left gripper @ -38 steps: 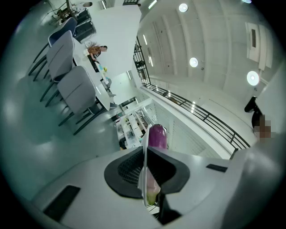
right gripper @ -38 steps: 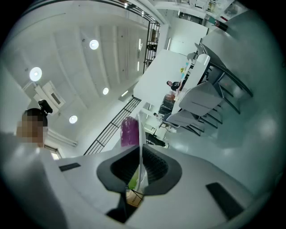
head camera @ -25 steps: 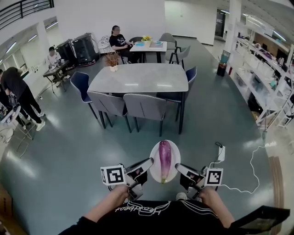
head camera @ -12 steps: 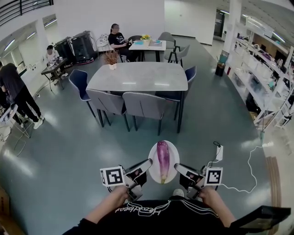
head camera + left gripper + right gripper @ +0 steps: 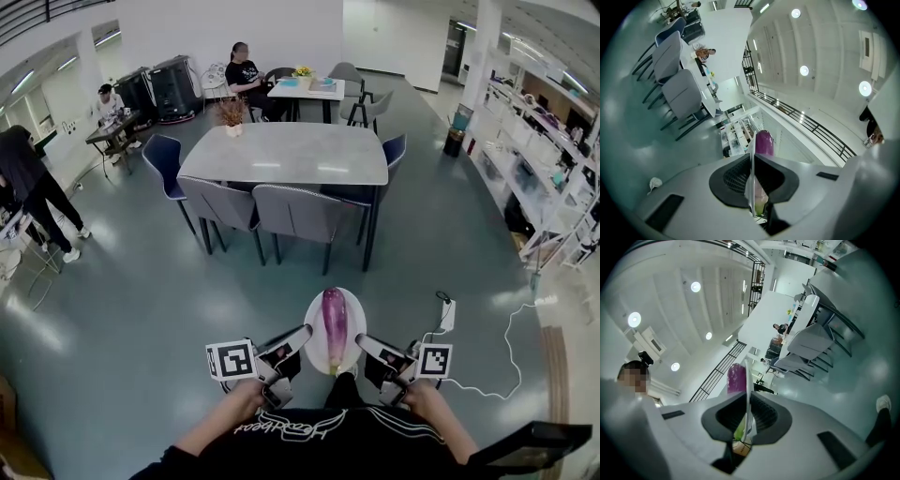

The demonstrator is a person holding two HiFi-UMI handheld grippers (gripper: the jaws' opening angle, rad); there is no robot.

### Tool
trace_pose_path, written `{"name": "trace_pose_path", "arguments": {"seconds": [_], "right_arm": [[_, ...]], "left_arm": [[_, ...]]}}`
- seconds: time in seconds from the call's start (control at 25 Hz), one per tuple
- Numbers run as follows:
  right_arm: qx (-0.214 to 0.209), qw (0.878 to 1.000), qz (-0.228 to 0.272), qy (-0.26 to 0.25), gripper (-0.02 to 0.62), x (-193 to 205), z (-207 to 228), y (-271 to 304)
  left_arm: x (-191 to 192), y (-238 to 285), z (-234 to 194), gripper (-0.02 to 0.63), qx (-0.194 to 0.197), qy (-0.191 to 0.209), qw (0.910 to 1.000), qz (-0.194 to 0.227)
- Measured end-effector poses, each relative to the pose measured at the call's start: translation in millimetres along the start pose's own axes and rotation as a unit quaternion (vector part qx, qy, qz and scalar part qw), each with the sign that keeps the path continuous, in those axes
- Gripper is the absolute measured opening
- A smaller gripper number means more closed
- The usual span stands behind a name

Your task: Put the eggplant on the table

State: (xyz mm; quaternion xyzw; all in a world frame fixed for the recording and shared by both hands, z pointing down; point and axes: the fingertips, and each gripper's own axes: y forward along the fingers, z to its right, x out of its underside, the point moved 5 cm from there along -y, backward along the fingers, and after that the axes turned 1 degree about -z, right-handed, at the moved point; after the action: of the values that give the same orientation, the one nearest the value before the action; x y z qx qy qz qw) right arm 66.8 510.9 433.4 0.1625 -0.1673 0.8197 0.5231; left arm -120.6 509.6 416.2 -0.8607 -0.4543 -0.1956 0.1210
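Note:
A purple eggplant (image 5: 335,322) lies lengthwise on a white plate (image 5: 316,357) that is held above the floor, in front of my body. My left gripper (image 5: 305,335) is shut on the plate's left rim. My right gripper (image 5: 362,342) is shut on its right rim. In the left gripper view the plate (image 5: 752,159) shows edge-on, pinched by the left gripper (image 5: 752,183), with the eggplant (image 5: 764,142) rising behind it. The right gripper view shows the same: the plate (image 5: 747,380) edge-on in the right gripper (image 5: 746,420), with the eggplant (image 5: 736,378) beyond. The grey table (image 5: 286,155) stands ahead across the floor.
Grey chairs (image 5: 295,214) line the table's near side, and blue chairs (image 5: 167,161) stand at its ends. A small plant (image 5: 232,115) sits on the table's far left corner. A white cable and power strip (image 5: 450,315) lie on the floor to the right. People (image 5: 28,183) are at the left and back.
Both grippers keep their hold on the plate, which has not shifted between them. The view has drifted slightly, and the person at the far left has stepped a little.

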Motion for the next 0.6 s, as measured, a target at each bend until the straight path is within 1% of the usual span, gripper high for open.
{"name": "trace_pose_path", "arguments": {"seconds": [0.08,0.2,0.24,0.36,0.44,0.52,0.6], "right_arm": [[-0.004,1.0,-0.003,0.008,0.023,-4.3,4.7,5.5],[-0.009,1.0,-0.014,0.012,0.023,-12.1,13.2,16.2],[-0.011,1.0,-0.018,0.013,0.023,-14.3,16.2,20.4],[-0.013,0.999,-0.026,0.024,0.023,-21.6,29.5,29.2],[-0.012,0.999,-0.028,0.032,0.023,-29.3,40.3,33.3],[-0.012,0.999,-0.027,0.042,0.023,-40.2,51.2,36.4],[-0.012,0.998,-0.025,0.049,0.023,-54.8,62.3,37.5]], "left_arm": [[-3.5,-0.7,-5.2,0.023,-0.012,-0.006,0.9999,0.005],[-13.0,-3.8,-15.6,0.023,-0.036,0.002,0.9993,0.005],[-16.3,-4.2,-18.4,0.023,-0.038,0.0,0.9992,0.008],[-23.2,2.0,-25.1,0.023,-0.028,-0.031,0.9989,0.02],[-31.0,7.8,-35.8,0.024,-0.039,-0.023,0.9988,0.018],[-39.7,19.9,-44.0,0.023,-0.035,-0.022,0.999,0.019],[-48.5,33.5,-53.7,0.023,-0.045,-0.022,0.9986,0.013]]}}
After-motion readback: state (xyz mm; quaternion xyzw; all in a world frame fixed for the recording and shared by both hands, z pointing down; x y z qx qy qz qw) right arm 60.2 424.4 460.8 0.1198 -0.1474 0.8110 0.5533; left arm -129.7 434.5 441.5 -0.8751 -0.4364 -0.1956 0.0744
